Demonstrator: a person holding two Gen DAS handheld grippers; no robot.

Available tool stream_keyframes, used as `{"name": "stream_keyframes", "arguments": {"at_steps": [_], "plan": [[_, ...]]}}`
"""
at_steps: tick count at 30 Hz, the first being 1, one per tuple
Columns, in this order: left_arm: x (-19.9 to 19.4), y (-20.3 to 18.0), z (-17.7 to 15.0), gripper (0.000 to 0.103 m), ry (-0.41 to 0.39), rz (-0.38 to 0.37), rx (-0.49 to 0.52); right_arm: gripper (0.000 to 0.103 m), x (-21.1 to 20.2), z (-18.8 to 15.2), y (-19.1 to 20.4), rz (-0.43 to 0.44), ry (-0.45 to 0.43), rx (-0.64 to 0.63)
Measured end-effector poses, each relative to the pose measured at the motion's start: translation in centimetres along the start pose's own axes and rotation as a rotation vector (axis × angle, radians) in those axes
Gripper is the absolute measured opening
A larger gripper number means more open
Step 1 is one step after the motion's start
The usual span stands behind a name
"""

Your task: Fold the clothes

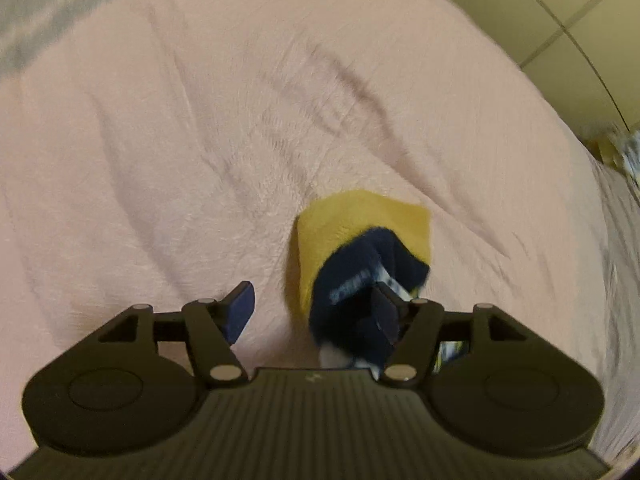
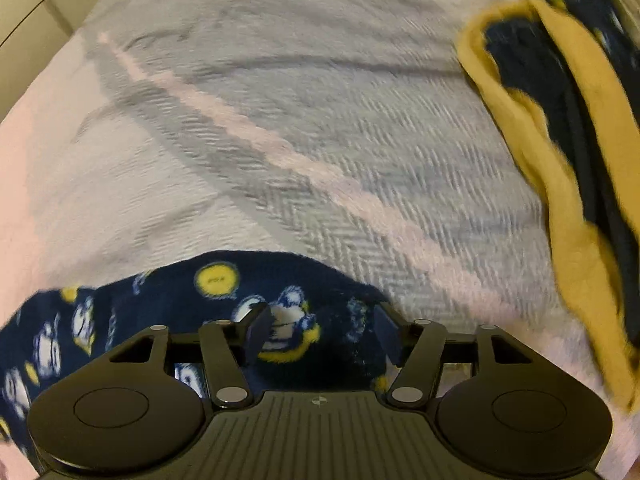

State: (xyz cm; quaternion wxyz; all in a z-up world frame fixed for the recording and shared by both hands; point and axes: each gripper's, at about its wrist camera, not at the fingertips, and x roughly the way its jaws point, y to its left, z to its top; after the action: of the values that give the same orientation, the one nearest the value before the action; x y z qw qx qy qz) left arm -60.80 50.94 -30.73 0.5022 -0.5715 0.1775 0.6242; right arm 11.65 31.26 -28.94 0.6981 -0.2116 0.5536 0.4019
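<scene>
In the left wrist view a small navy fleece piece with a yellow lining lies bunched on the pink bedspread. My left gripper stands open above it. The cloth touches only the right fingertip, and the left pad is clear of it. In the right wrist view a navy fleece garment printed with white and yellow figures lies spread under my right gripper, which is open, with cloth showing in the gap. Blur hides whether the pads touch it. A second navy and yellow garment lies crumpled at the right.
The bed cover in the right wrist view is grey-white herringbone with a pink stripe. Tiled floor shows past the bed's far right edge. Something patterned lies at that edge, too blurred to name.
</scene>
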Motion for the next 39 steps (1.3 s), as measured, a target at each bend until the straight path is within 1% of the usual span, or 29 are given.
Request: {"name": "stream_keyframes", "arguments": {"at_steps": [1,2,3,4,5,6,7,8,9,10,11,13,14,15,16,17,19,20,22,23,26,29,30,33,34,35,37,38,39], "plan": [[0.9,0.3,0.2,0.050,0.021,-0.018,-0.029,0.062,0.5,-0.1,-0.4,-0.004,0.012,0.034],[1.8,0.6,0.3,0.023,0.041,-0.039,-0.057,0.062,0.8,-0.1,-0.6,-0.004,0.023,0.057],[1.9,0.7,0.5,0.017,0.046,-0.071,-0.067,0.061,1.1,-0.1,-0.9,-0.004,0.035,0.071],[0.8,0.2,0.9,0.015,0.012,-0.108,-0.038,0.054,1.2,-0.1,-1.1,-0.016,0.039,0.080],[-0.3,-0.2,1.2,0.014,-0.022,-0.146,-0.009,0.033,1.2,-0.2,-1.3,-0.025,0.037,0.084],[-1.3,-0.6,1.6,0.013,-0.056,-0.183,0.020,0.026,1.1,-0.1,-1.5,-0.022,0.036,0.093],[-2.7,-1.1,2.0,0.013,-0.096,-0.228,0.048,0.026,1.0,0.0,-1.8,-0.019,0.034,0.101],[-5.1,-1.3,2.6,0.013,-0.164,-0.294,0.076,0.025,0.9,0.1,-1.9,-0.016,0.032,0.105],[-7.8,-1.2,3.1,0.013,-0.247,-0.353,0.105,0.025,0.7,0.2,-2.0,-0.010,0.032,0.105],[-9.9,-0.7,3.4,0.013,-0.315,-0.383,0.126,0.026,0.5,0.3,-2.1,-0.003,0.033,0.104],[-11.6,0.3,3.5,0.013,-0.362,-0.383,0.130,0.026,0.4,0.3,-2.2,0.007,0.035,0.107],[-14.7,2.7,3.6,0.018,-0.445,-0.367,0.135,0.026,0.1,0.2,-2.1,0.027,0.035,0.122],[-14.8,4.3,3.4,0.019,-0.438,-0.297,0.124,0.026,0.0,0.1,-2.0,0.039,0.039,0.128],[-14.4,6.3,3.0,0.021,-0.419,-0.191,0.097,0.026,-0.1,0.0,-1.9,0.051,0.042,0.134],[-13.8,8.3,2.6,0.022,-0.395,-0.082,0.064,0.029,-0.2,-0.2,-1.8,0.055,0.044,0.134],[-12.9,10.4,2.2,0.022,-0.357,0.022,0.014,0.034,-0.4,-0.4,-1.6,0.054,0.043,0.131],[-11.7,14.6,0.9,0.021,-0.291,0.140,-0.075,0.037,-0.8,-0.8,-1.3,0.056,0.038,0.117],[-11.5,16.2,-0.2,0.021,-0.280,0.163,-0.114,0.038,-1.1,-1.0,-1.1,0.057,0.033,0.106],[-11.5,18.2,-2.1,0.023,-0.268,0.157,-0.165,0.040,-1.7,-1.4,-0.8,0.042,0.023,0.078],[-11.2,18.6,-2.9,0.026,-0.254,0.146,-0.173,0.041,-1.9,-1.5,-0.6,0.033,0.021,0.067],[-10.1,17.9,-4.8,0.032,-0.208,0.123,-0.127,0.043,-2.6,-2.2,-0.2,0.018,0.013,0.040],[-9.0,16.8,-5.2,0.042,-0.195,0.075,-0.097,0.043,-3.0,-2.8,0.2,0.013,0.008,0.028],[-8.2,16.4,-4.9,0.045,-0.192,0.056,-0.104,0.043,-3.1,-2.9,0.4,0.012,0.007,0.024],[-5.7,15.1,-3.8,0.048,-0.178,0.014,-0.123,0.044,-3.2,-3.4,1.1,0.006,0.003,0.005],[-4.7,14.7,-3.2,0.047,-0.172,0.007,-0.127,0.044,-3.2,-3.6,1.3,0.003,0.003,-0.002],[-3.6,14.4,-2.7,0.043,-0.168,0.004,-0.124,0.044,-3.2,-3.8,1.5,-0.001,0.003,-0.009],[-1.6,13.6,-1.7,0.011,-0.146,0.015,-0.099,0.044,-3.1,-4.1,1.8,-0.008,0.003,-0.019],[-1.1,13.3,-1.3,0.010,-0.134,0.017,-0.079,0.044,-3.1,-4.2,1.8,-0.009,0.003,-0.021],[-1.4,12.8,-1.0,0.006,-0.140,0.013,-0.042,0.044,-3.1,-4.4,1.9,-0.010,0.002,-0.022]]}}
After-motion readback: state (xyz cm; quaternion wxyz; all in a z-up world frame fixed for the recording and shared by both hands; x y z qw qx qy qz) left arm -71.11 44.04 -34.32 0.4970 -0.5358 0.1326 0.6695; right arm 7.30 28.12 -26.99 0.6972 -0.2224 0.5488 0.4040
